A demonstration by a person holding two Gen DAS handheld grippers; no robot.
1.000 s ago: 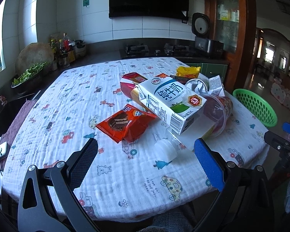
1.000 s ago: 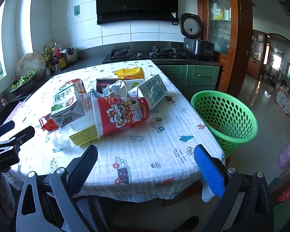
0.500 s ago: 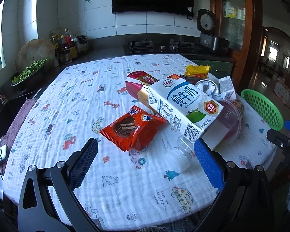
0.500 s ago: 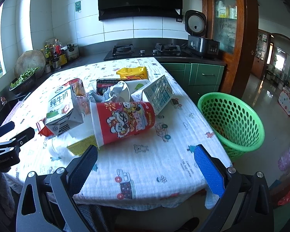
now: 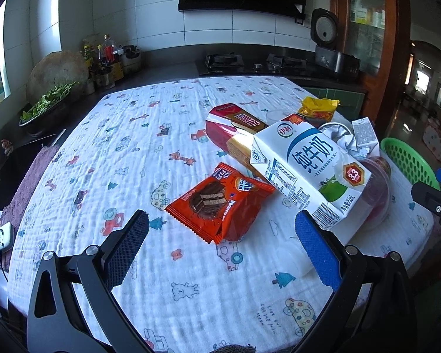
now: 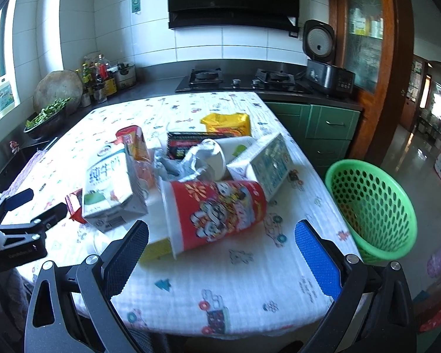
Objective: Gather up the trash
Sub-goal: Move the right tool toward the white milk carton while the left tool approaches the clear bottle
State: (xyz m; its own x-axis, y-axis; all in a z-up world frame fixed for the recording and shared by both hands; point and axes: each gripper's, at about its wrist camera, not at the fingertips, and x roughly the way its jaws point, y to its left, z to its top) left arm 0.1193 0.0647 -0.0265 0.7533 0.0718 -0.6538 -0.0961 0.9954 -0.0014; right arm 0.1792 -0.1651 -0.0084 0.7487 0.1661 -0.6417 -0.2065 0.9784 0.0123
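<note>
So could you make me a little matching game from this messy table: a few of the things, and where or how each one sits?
Things:
1. red paper cup
2. milk carton
3. orange snack packet
4. green basket

Places:
a. flat on the tablecloth, nearest the left gripper
b. beside the table, off its right edge
c. tipped on its side, in front of the right gripper
d. tilted, propped on other trash

Pairs: 1-c, 2-d, 3-a, 4-b

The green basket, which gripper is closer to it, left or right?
Right. The right gripper is beside the green basket; the left gripper faces the orange snack packet, across the trash pile.
</note>
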